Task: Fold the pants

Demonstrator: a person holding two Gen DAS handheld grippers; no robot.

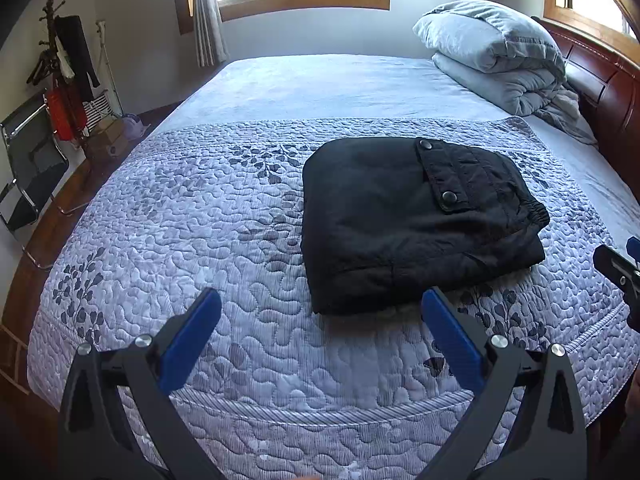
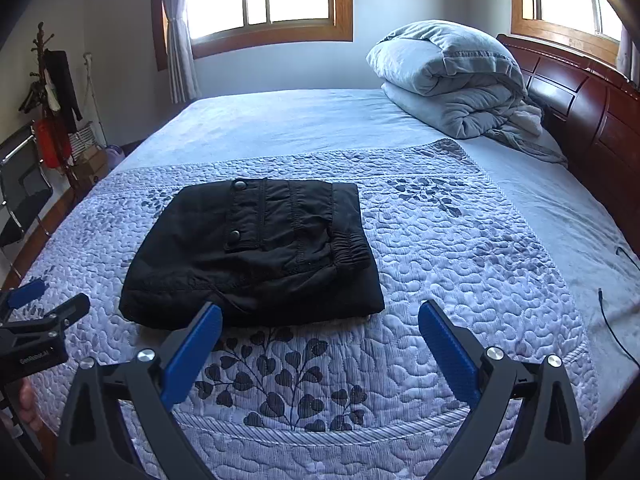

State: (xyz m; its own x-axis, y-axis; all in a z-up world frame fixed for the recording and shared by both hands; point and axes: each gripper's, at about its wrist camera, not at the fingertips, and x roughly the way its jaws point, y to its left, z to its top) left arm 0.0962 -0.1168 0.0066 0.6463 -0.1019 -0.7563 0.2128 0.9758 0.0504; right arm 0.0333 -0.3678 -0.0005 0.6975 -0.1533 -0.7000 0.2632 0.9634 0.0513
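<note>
pants (image 1: 416, 224) folded in black stack on quilt (image 1: 224, 216), just beyond fingertips, untouched | L gripper (image 1: 320, 300) fingers spread wide, nothing held, stack ahead-right | R gripper (image 2: 320, 312) fingers spread wide, nothing held, stack ahead-left

Matt black cloth pants (image 1: 416, 220), quilted bedspread (image 1: 192, 232)

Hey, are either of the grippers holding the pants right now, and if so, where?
Neither. The left gripper and right gripper are both open, short of the folded black pants.
</note>
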